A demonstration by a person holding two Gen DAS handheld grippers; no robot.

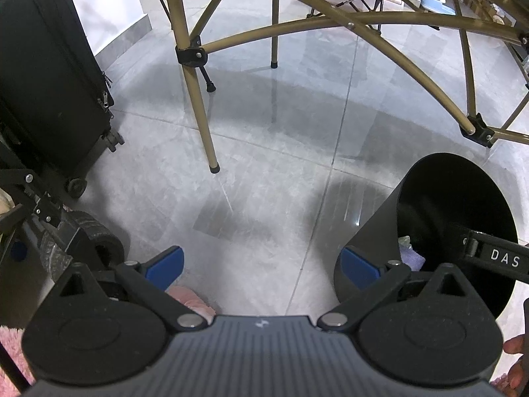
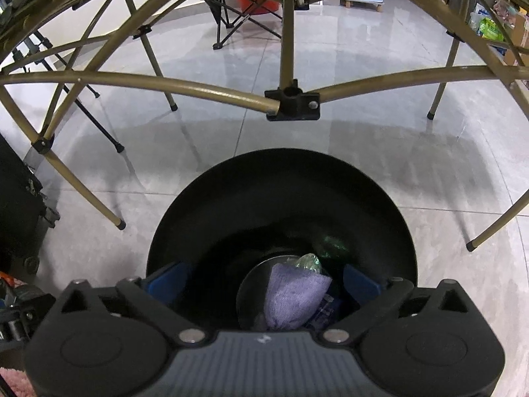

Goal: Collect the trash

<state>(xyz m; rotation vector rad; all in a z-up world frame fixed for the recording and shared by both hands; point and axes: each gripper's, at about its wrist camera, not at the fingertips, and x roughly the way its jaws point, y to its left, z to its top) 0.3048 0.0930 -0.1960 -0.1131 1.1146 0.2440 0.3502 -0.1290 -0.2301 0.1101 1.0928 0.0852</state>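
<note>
Floor (image 1: 264, 172): grey glossy tiles with pale seams, carrying everything listed.

Folding table frame (image 2: 198, 87): bronze tubes with black joints and black-capped feet, arching above and beyond the bin in both views.

Suitcase (image 1: 49, 76): black, soft-sided, upright on small wheels, well to the left of the bin.

Bin (image 2: 281, 178): black, round, open-topped, standing on the floor; the landmark for this entry. In the left wrist view it sits at lower right (image 1: 370, 241), mouth tilted toward the camera.

Folding camp chair (image 2: 244, 3): dark fabric, black legs, far beyond the bin, past the table frame.

Left gripper (image 1: 261, 266): blue-padded fingers spread wide, nothing between them, hanging over bare floor just left of the bin. Its right finger (image 1: 358, 268) overlaps the bin's outer wall in view; contact cannot be told.

Right gripper (image 2: 263, 281): fingers likewise wide apart and empty, poised directly over the bin's mouth. From the left wrist view its body, lettered "DAS", crosses the bin's opening (image 1: 496, 254).

Purple cloth (image 2: 294, 297): crumpled, lying at the bottom of the bin, directly below the right gripper's gap.

Green-clear wrapper (image 2: 309, 261): crinkled, at the bin's bottom, touching the cloth's far edge.

Dark blue packet (image 2: 325, 312): partly under the cloth's right side, inside the bin.

Pink fluffy item (image 1: 191, 299): left of the bin, mostly hidden by the left gripper's body.
</note>
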